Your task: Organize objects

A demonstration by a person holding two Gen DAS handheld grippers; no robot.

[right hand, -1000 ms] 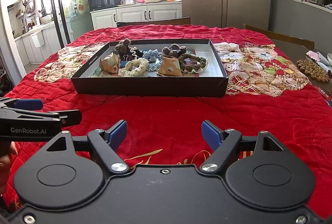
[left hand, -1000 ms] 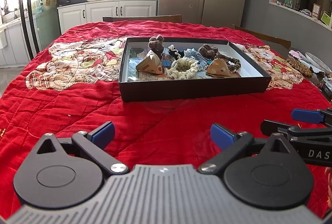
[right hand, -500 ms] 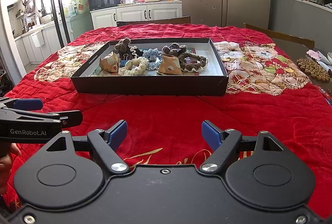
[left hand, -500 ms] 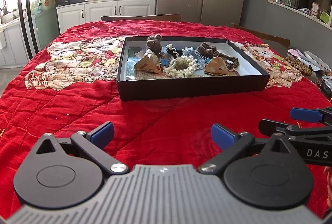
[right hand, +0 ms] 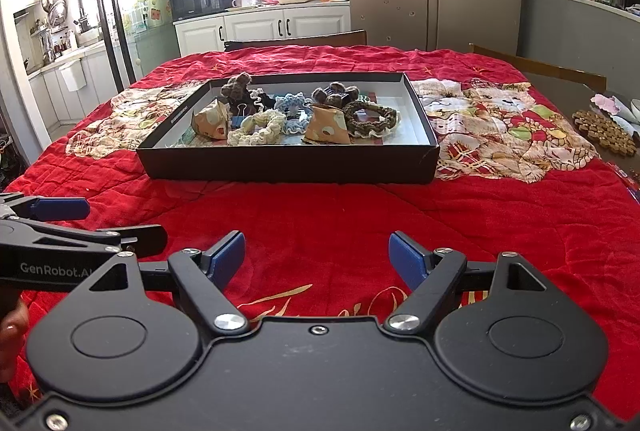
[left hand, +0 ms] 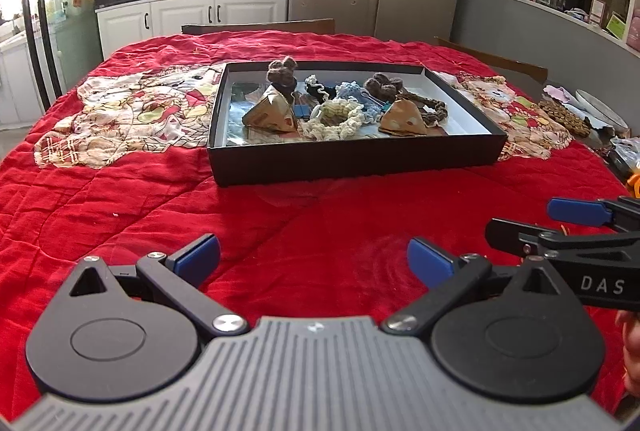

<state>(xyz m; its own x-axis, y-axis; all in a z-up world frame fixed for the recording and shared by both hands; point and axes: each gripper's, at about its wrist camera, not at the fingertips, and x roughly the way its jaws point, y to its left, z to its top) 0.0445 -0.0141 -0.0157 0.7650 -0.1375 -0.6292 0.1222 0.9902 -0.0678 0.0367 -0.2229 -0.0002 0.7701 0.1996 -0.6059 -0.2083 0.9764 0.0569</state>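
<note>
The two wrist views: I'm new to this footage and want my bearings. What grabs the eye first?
The bright red quilt with patchwork pictures covers the whole table. On it, ahead of both grippers, sits a shallow black box holding a jumble of crocheted scrunchies, two tan pouches and a binder clip. The left gripper and right gripper hang open and empty over the bare quilt short of the box.

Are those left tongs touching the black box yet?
Apart. The left wrist view shows the open left tongs well short of the black box, with bare red quilt between them.
</note>
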